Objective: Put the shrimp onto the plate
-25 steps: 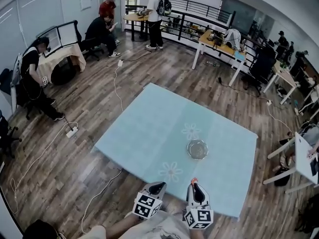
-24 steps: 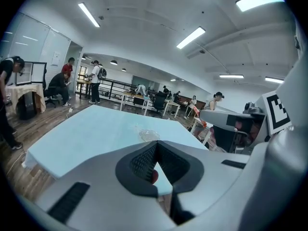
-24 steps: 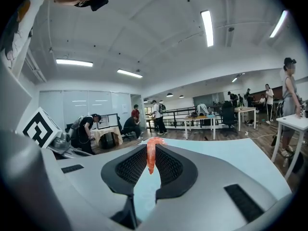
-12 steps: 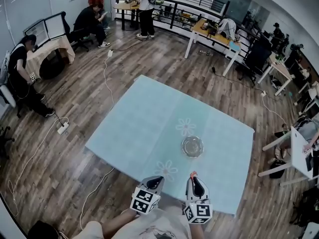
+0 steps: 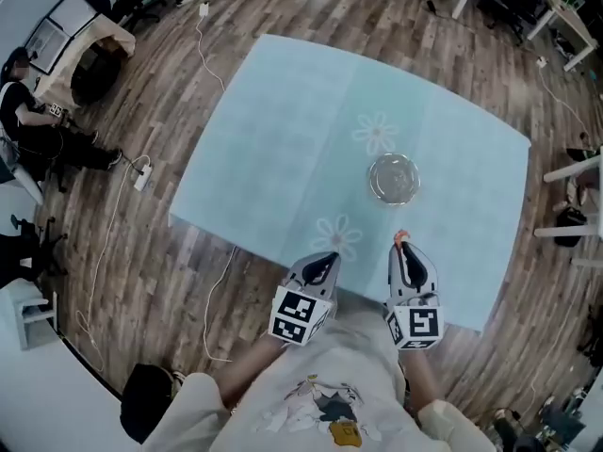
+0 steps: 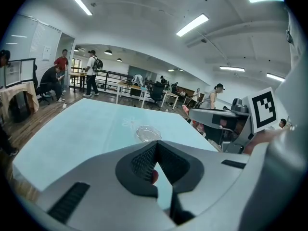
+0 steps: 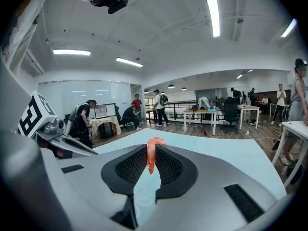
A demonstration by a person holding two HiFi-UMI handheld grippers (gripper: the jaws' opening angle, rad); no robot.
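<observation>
My right gripper hovers over the near edge of the light blue table, shut on an orange-pink shrimp. In the right gripper view the shrimp stands pinched upright between the jaws of the right gripper. An empty clear glass plate sits on the table just beyond that gripper; it also shows ahead in the left gripper view as the plate. My left gripper is beside the right one, near a printed flower, with its jaw tips together. A small reddish patch shows behind its tips; I cannot tell what it is.
Wooden floor surrounds the table, with white cables and a power strip to the left. A seated person and a desk are at the far left. More desks stand at the far right.
The head view has tilted steeply down, so the table and plate sit higher in the frame. Both grippers stay near the table's near edge, the right still pinching the shrimp.
</observation>
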